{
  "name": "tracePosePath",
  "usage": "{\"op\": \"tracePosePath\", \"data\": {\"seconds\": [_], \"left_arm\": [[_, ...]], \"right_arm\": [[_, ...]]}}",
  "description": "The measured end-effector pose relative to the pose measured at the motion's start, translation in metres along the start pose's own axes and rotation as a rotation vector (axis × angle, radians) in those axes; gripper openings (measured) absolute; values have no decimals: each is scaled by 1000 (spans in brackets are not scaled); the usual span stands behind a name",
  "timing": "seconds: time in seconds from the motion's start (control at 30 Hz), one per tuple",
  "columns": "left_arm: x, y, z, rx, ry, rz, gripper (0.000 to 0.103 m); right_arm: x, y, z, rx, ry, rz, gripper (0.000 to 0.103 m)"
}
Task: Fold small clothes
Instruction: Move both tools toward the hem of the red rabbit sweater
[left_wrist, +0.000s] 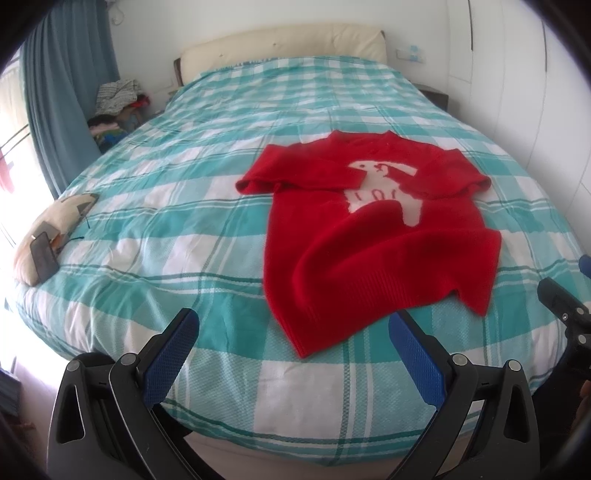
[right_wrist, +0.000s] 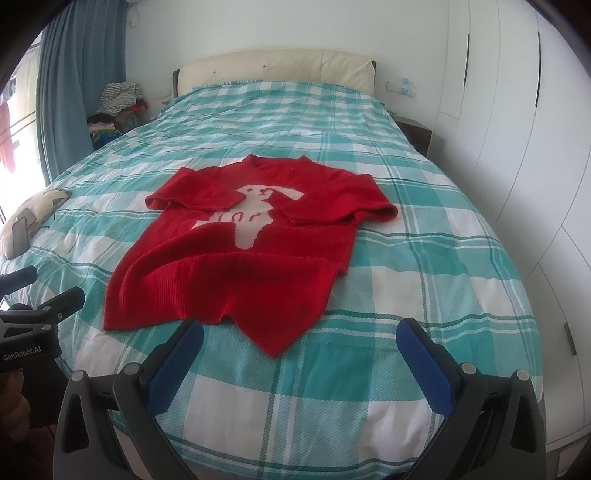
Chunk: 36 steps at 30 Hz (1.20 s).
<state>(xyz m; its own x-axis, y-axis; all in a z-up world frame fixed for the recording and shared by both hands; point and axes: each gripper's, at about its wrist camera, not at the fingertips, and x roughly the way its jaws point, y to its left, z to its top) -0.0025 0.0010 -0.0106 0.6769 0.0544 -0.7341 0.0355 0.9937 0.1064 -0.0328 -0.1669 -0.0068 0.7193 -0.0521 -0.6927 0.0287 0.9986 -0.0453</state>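
A small red knit sweater (left_wrist: 369, 236) with a white animal on its chest lies face up on the bed, collar toward the headboard, both sleeves folded across the chest. Its hem is rumpled and points toward me. It also shows in the right wrist view (right_wrist: 236, 266). My left gripper (left_wrist: 293, 325) is open and empty, just short of the hem's left corner. My right gripper (right_wrist: 301, 330) is open and empty, just short of the hem's right side. Each gripper shows at the edge of the other's view: the right one (left_wrist: 563, 302), the left one (right_wrist: 44, 295).
The bed (left_wrist: 184, 206) has a teal and white checked cover. A cream cushion (left_wrist: 51, 225) with a phone (left_wrist: 44, 254) on it lies at the left edge. A clothes pile (left_wrist: 118, 99) sits by the curtain. White wardrobes (right_wrist: 517, 147) stand right.
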Motion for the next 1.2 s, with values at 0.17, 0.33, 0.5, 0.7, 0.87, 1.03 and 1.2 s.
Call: {"op": "tracePosePath", "data": {"seconds": [0.17, 0.33, 0.5, 0.7, 0.87, 1.03, 1.2], "left_arm": [[0, -1, 0, 7, -1, 0, 103], [1, 0, -1, 8, 6, -17, 103], [9, 4, -6, 15, 29, -10, 103], [19, 9, -10, 12, 65, -37, 103], [35, 11, -21, 25, 105, -38, 103], [70, 18, -46, -20, 223, -62, 103], [87, 17, -62, -43, 263, -76, 103]], "right_arm": [[-1, -1, 1, 3, 0, -1, 103], [-2, -1, 2, 10, 1, 6, 103], [-6, -2, 2, 19, -6, 30, 103], [-5, -4, 1, 14, -16, 29, 103], [1, -11, -1, 47, 10, 36, 103], [6, -15, -5, 69, 32, 35, 103], [8, -13, -4, 69, 36, 39, 103]]}}
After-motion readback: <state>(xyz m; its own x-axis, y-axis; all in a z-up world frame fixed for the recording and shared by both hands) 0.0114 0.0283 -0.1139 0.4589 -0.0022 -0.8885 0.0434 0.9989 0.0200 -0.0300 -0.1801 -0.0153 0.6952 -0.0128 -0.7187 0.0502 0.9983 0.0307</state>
